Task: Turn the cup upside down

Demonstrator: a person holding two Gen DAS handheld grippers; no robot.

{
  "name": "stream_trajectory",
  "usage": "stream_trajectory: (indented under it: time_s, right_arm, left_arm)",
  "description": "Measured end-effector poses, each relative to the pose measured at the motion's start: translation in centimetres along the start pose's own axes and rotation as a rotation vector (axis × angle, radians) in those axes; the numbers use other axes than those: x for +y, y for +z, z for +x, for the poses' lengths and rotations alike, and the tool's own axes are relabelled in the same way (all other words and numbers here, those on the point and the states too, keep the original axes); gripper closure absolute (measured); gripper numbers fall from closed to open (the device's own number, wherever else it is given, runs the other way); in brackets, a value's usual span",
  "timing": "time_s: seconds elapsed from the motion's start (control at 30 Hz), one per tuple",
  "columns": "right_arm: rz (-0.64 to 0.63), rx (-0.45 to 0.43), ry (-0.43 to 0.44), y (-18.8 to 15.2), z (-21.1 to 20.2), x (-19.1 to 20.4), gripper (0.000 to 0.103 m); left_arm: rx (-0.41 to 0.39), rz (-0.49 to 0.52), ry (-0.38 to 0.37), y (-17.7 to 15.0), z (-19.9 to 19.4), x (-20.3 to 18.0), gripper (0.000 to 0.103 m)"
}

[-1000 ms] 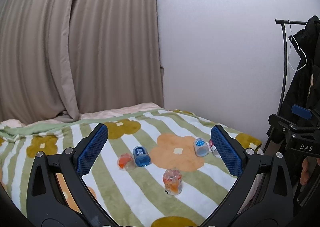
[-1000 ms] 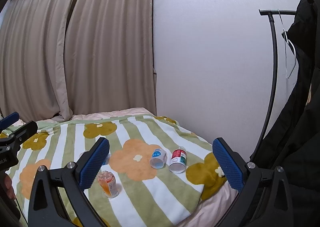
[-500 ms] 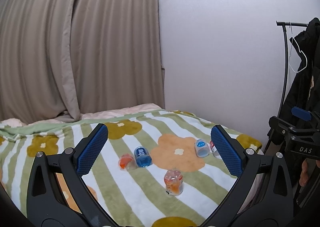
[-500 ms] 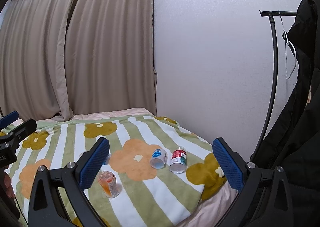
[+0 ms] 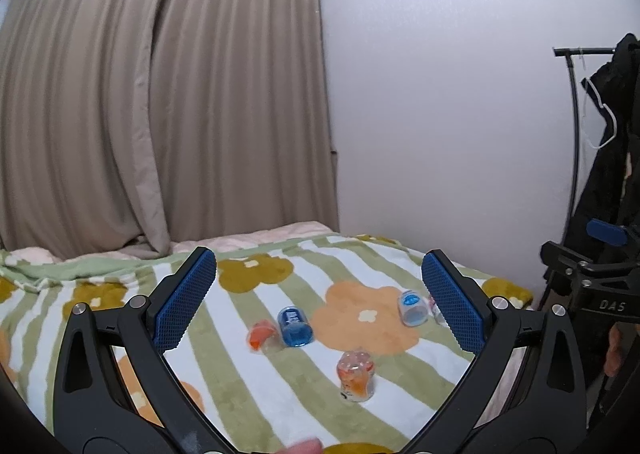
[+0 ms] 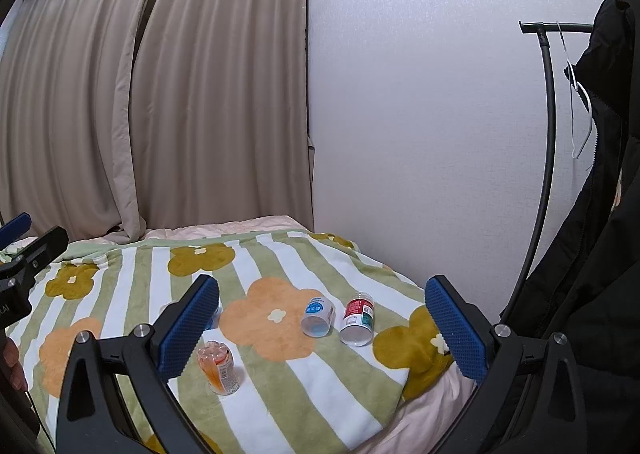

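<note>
Five small plastic cups lie on a bed covered by a green-and-white striped blanket with orange and ochre flowers (image 5: 256, 374). Left gripper (image 5: 320, 298): fingers spread wide, holding nothing, raised above the bed. Between its fingers lie a blue transparent cup (image 5: 295, 327) on its side, mouth toward the camera, and just left of it, touching or nearly so, an orange-tinted clear cup (image 5: 262, 336), also tipped over; contents cannot be made out. Nearer, a clear cup with orange print (image 5: 356, 376) stands with its base uppermost. Right gripper (image 6: 322, 318): fingers likewise spread and empty. Between them lie a white cup with a blue label (image 6: 318, 316) and, just beside it, a clear cup with a red-and-green label (image 6: 357, 319), both on their sides with open mouths toward the camera, apparently empty. Beige pleated curtains (image 6: 160, 114) and a white wall (image 6: 420, 114) stand behind the bed; a black coat (image 6: 592, 254) hangs on a dark metal rack (image 6: 548, 134) beyond the right finger.
</note>
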State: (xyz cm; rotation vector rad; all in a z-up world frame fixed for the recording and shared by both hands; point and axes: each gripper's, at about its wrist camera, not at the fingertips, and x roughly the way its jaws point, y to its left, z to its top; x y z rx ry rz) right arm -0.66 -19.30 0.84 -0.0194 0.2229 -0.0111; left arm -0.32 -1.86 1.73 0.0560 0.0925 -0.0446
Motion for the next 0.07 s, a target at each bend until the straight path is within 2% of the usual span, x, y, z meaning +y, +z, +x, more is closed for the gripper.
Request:
stream_trajectory:
  time_s: [0.07]
  right_arm:
    - [0.0, -0.001, 0.001, 0.02, -0.03, -0.09, 0.0]
  left_arm:
    - [-0.009, -0.01, 0.0, -0.1, -0.23, 0.09, 0.0]
